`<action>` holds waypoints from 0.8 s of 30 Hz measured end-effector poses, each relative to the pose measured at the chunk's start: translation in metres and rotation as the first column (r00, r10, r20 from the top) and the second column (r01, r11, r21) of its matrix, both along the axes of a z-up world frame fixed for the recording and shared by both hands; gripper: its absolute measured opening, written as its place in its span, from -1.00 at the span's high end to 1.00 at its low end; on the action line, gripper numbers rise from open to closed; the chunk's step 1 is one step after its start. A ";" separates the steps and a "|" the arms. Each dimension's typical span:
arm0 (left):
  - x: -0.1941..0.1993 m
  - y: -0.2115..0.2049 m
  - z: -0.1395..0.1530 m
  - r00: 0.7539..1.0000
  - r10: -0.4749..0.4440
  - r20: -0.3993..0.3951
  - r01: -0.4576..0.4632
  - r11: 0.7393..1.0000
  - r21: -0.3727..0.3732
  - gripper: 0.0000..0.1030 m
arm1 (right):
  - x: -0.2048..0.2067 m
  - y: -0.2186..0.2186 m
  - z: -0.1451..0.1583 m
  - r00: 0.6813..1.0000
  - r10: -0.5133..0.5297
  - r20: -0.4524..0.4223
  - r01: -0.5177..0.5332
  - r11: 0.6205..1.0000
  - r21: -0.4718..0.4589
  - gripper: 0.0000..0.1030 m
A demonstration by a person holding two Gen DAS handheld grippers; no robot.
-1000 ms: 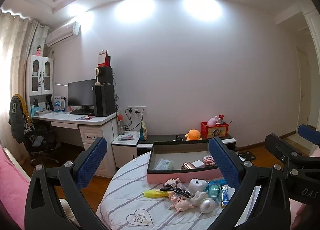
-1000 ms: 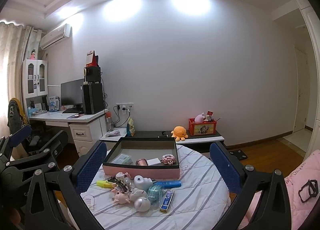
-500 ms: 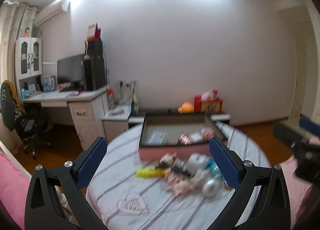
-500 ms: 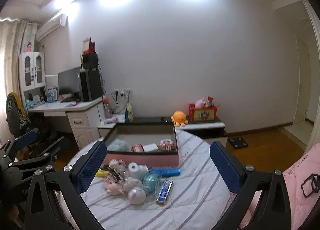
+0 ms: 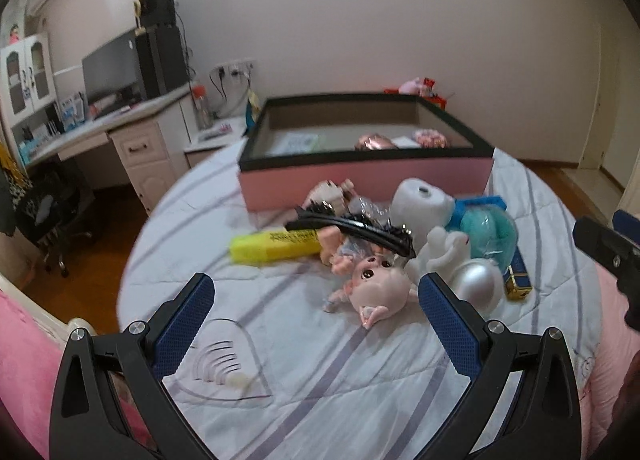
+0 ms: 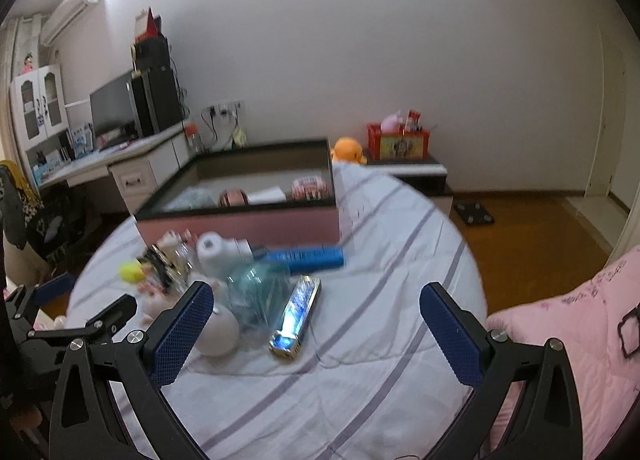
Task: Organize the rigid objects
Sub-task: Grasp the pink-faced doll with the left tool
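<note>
Blue-padded and spread wide, the left gripper point(image 5: 316, 296) is hanging released just above the striped tabletop point(image 5: 320, 372), holding nothing. Just ahead and slightly right of its midline, the pink pig figurine point(image 5: 378, 290) is lying on its side, nearly touching the right pad, with a silver ball point(image 5: 478, 287) just beside it. Beyond them the black comb point(image 5: 352, 229) is resting across the pile, its long axis running left to right, and the yellow highlighter point(image 5: 276, 246) is lying the same way on the cloth to the left. Further back, a white toy point(image 5: 420, 202) and a teal capsule point(image 5: 486, 226) are sitting in front of the pink box point(image 5: 360, 180), which is already holding a few small items.

The right gripper point(image 6: 316, 318) is likewise hanging released and empty, with a shiny blue and gold case point(image 6: 296, 310) lying just ahead between its pads, long axis pointing roughly away from the camera; a blue tube point(image 6: 306, 258) is lying crosswise behind it. I am judging the left gripper to be the nearer one to the pig figurine, the right to the case.

Compared with a second ago, both grippers have been dropping and closing in on the pile, so the wall now fills less of each view and the objects are looming far larger
</note>
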State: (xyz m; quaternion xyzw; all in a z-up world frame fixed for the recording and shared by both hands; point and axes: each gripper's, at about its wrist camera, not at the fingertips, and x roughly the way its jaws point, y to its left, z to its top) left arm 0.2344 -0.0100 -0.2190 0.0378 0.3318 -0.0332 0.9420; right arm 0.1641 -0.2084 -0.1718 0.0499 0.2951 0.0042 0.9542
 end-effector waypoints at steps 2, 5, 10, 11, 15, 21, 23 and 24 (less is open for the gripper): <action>0.010 -0.003 -0.008 1.000 -0.003 -0.026 0.003 1.000 -0.009 -1.00 | 0.004 -0.002 -0.007 1.000 0.000 -0.020 0.000 1.000 0.005 -1.00; 0.024 -0.006 -0.019 0.997 -0.005 -0.072 0.003 1.000 -0.029 -1.00 | 0.010 -0.007 -0.015 0.999 0.002 -0.039 -0.002 1.000 0.018 -1.00; 0.044 -0.007 -0.028 0.993 0.009 -0.120 -0.018 0.997 -0.078 -1.00 | 0.019 -0.012 -0.024 0.998 0.003 -0.060 -0.001 1.000 0.031 -1.00; 0.047 -0.005 -0.030 0.991 0.003 -0.135 -0.016 0.995 -0.096 -0.94 | 0.021 -0.013 -0.027 0.998 0.009 -0.069 -0.006 0.999 0.037 -1.00; 0.046 -0.002 -0.030 0.986 -0.089 -0.137 0.065 0.982 -0.176 -0.29 | 0.024 -0.010 -0.032 0.996 0.024 -0.086 -0.020 0.999 0.045 -1.00; 0.028 -0.005 -0.023 0.980 -0.158 -0.118 0.143 0.981 -0.132 0.11 | 0.023 0.005 -0.032 0.995 0.057 -0.086 -0.054 0.998 0.038 -1.00; 0.021 0.003 -0.020 0.978 -0.161 -0.130 0.143 0.980 -0.136 0.15 | 0.022 0.010 -0.031 0.994 0.068 -0.087 -0.065 0.997 0.033 -1.00; 0.018 0.007 -0.019 0.978 -0.158 -0.134 0.139 0.981 -0.136 0.16 | 0.021 0.013 -0.031 0.994 0.070 -0.086 -0.067 0.997 0.031 -1.00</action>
